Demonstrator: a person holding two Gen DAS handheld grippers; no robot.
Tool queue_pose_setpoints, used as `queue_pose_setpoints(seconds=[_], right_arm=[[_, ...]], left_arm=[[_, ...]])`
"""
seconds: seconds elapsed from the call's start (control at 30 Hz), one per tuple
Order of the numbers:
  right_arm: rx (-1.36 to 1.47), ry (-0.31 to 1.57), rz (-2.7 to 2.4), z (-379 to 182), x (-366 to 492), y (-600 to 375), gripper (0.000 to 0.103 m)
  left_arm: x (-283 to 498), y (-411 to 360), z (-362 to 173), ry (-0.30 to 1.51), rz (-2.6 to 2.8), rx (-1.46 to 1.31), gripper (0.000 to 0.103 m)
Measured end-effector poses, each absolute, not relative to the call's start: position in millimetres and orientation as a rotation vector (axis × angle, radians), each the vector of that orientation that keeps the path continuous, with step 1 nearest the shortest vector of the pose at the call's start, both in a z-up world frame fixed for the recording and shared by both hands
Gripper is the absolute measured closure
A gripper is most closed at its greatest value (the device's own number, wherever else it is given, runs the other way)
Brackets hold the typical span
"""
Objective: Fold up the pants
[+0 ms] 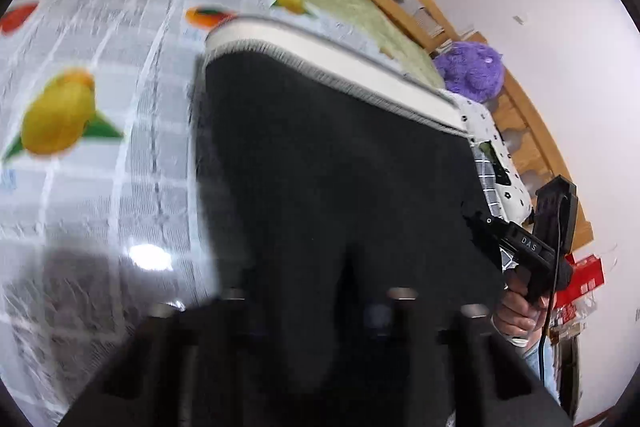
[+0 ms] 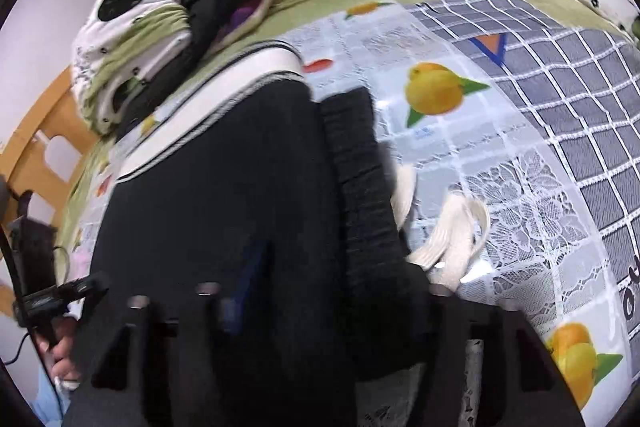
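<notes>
My left claw (image 1: 316, 311) pinches the black pants (image 1: 328, 163); right claw (image 2: 320, 307) half-open, pants fabric between, grip unclear.

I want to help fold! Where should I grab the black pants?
Probably grab the pants at the ribbed black waistband, coming from the side with the white drawstring. That band looks thick and lies along the edge, so it should be easier to pinch than the flat, smooth middle.
</notes>
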State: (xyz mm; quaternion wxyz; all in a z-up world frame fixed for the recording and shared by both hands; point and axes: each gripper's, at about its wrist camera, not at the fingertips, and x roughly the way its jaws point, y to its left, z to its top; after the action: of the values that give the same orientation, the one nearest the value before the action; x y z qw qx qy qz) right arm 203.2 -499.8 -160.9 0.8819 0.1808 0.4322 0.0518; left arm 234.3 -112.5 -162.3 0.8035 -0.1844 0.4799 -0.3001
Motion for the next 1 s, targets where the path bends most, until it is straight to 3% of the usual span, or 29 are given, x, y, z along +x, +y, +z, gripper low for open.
queue_pose_setpoints(seconds=[0.17, 0.33, 0.4, 0.43, 0.53, 0.57, 0.6, 0.77, 0.9, 1.0], right_arm=[[0.438, 0.876, 0.251, -128.1, 186.5, -458.7, 0.072], [0.390, 0.944, 0.375, -137.6, 186.6, -371.9, 0.071], [0.357, 0.985, 0.347, -153.8, 193.2, -351.5, 0.062], [0.335, 1.012, 0.315, -160.5, 195.0, -344.6, 0.054], [0.294, 0.986, 0.265, -148.9, 183.1, -340.8, 0.052], [0.287, 0.965, 0.252, -141.2, 177.3, -341.9, 0.053], [0.277, 0.941, 0.241, -132.4, 172.2, -342.2, 0.053], [0.209, 0.898, 0.242, -100.4, 170.5, -323.6, 0.053], [0.100, 1.009, 0.131, -129.7, 195.2, -303.8, 0.057], [0.129, 0.990, 0.096, -142.7, 191.9, -309.2, 0.059]], left_arm=[[229.6, -63.9, -110.3, 0.938, -0.605, -0.375, 0.086], [214.2, 4.6, -92.7, 0.953, -0.447, -0.280, 0.082], [211.7, 22.3, -108.4, 1.018, -0.372, -0.278, 0.068], [208.9, 31.1, -118.9, 1.061, -0.327, -0.280, 0.065], [183.0, 52.6, -129.4, 1.062, -0.274, -0.264, 0.060], [170.0, 59.3, -126.6, 1.033, -0.285, -0.266, 0.046], [157.1, 64.6, -123.5, 1.011, -0.293, -0.260, 0.039], [110.6, 87.6, -115.0, 0.957, -0.303, -0.235, 0.039], [84.9, 103.5, -120.1, 0.945, -0.359, -0.245, 0.039], [68.3, 102.1, -128.1, 0.935, -0.367, -0.202, 0.041]])
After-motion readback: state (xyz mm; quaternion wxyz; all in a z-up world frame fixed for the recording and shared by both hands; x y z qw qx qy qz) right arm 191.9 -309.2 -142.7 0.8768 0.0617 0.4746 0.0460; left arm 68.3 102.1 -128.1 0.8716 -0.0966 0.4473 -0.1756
